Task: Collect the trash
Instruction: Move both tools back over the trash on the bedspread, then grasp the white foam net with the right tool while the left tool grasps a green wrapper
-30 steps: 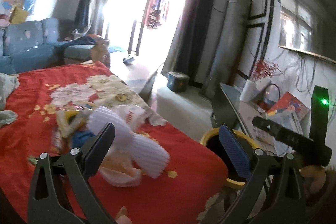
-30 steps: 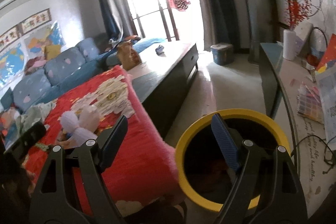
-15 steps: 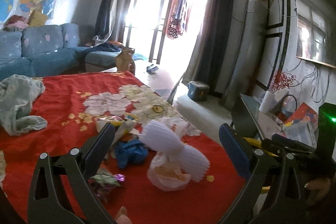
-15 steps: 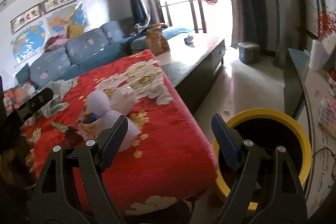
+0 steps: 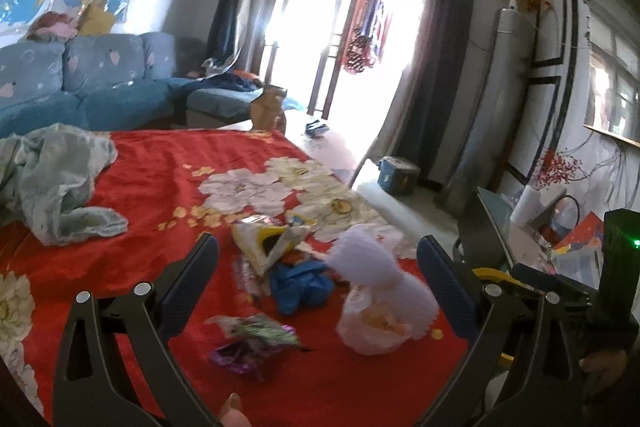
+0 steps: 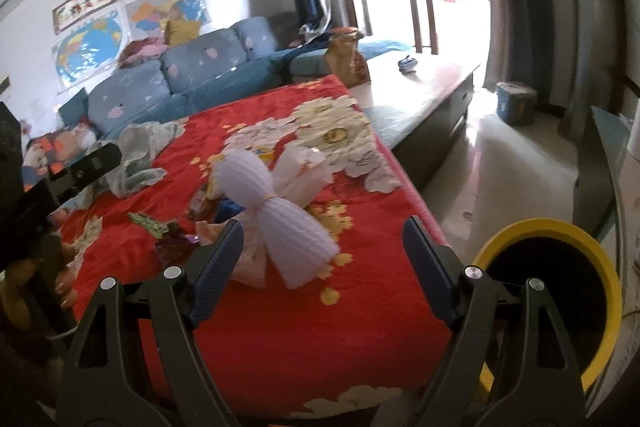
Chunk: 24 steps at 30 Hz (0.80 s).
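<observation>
Trash lies in a pile on the red flowered cloth (image 5: 160,195): a white foam fruit net (image 5: 372,267) tied in the middle, a clear bag (image 5: 372,331) under it, a blue crumpled bag (image 5: 300,285), a yellow-and-white wrapper (image 5: 268,239) and a purple-green wrapper (image 5: 256,339). My left gripper (image 5: 318,283) is open and empty, hovering over the pile. My right gripper (image 6: 322,267) is open and empty, with the foam net (image 6: 276,207) just ahead. The yellow-rimmed bin (image 6: 548,291) stands on the floor at the right.
A pale green cloth (image 5: 60,179) lies on the left of the red cloth. A blue sofa (image 5: 80,87) stands behind. A low dark table (image 6: 420,95) with a brown bag (image 6: 346,61) adjoins the far end. A cluttered side desk (image 5: 560,239) stands right of the bin.
Both grippers have swung left, away from the bin and toward the trash pile. The bin has slid to the right edge of both views. Both stayed open.
</observation>
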Tool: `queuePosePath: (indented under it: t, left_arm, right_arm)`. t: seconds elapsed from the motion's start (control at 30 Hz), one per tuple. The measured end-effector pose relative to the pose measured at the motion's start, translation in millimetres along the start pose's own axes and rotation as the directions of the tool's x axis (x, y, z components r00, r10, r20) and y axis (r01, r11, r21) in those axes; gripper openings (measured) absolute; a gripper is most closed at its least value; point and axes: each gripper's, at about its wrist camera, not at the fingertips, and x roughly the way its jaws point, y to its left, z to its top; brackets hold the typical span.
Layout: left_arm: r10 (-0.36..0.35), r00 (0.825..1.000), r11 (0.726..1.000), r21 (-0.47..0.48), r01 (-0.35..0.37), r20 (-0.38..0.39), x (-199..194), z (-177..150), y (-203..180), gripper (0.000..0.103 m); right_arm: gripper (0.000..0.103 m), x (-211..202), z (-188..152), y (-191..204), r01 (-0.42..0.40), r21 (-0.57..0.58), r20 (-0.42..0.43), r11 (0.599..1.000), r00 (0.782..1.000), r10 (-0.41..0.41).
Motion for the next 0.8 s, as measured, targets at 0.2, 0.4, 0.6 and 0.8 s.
queuePosePath:
  t: [0.2,0.4,0.6,0.8]
  left_arm:
    - [0.030,0.998,0.999,-0.016,-0.031,-0.051,-1.4,-10.0,22.3,0.096]
    - [0.018,0.995,0.999,-0.049,-0.023,-0.100,1.4,-21.4,39.7,0.096]
    - [-0.024,0.986,0.997,-0.070,0.013,-0.165,15.8,-36.4,46.0,0.096]
    - [-0.080,0.976,0.989,-0.136,0.053,-0.200,34.0,-47.3,52.0,0.096]
  right_arm:
    - [0.073,19.7,5.2,14.5,-0.039,-0.029,-0.036,0.999,0.999,0.038]
    - [0.073,39.7,8.4,24.8,-0.061,-0.053,-0.068,0.997,0.996,0.057]
    - [0.073,59.2,12.3,23.1,-0.080,-0.047,-0.106,0.996,0.991,0.075]
    - [0.073,81.9,13.9,18.2,-0.081,-0.050,-0.161,0.995,0.984,0.072]
